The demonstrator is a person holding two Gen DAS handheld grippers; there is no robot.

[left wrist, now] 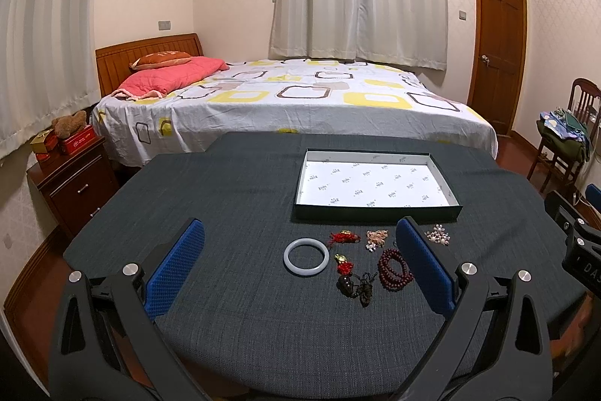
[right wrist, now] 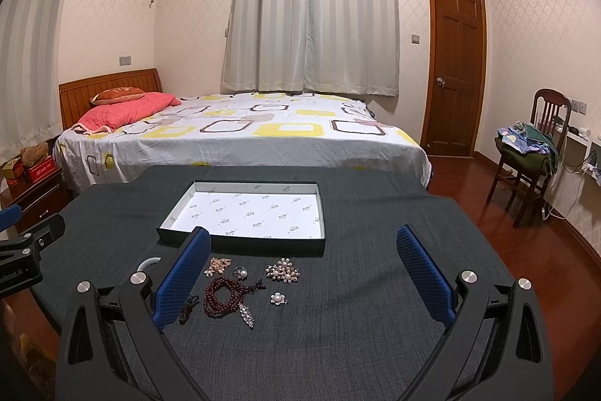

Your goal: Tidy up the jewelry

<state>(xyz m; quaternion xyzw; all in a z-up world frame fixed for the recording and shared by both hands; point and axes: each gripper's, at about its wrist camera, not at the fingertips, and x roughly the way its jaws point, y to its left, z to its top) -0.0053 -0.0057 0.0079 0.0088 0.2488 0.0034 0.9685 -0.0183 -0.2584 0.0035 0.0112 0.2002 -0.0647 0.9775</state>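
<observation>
Jewelry — loose on cloth, between left fingers, untouched.

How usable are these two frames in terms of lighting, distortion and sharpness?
Left wrist view: warm, dim indoor light, strong fisheye bowing of the table edge, dark corner vignetting; white bangle is sharp. Right wrist view: same barrel distortion; beaded bracelet is crisp, no glare on the tray, shadows soft.

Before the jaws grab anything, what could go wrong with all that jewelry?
The bangle looks smooth and hard, so it might slip from the jaws. The beads lie looped and close to a dark tassel, so lifting them could drag neighbours along. The small pearl pin lies flat on the cloth and may be hard to pinch.
</observation>
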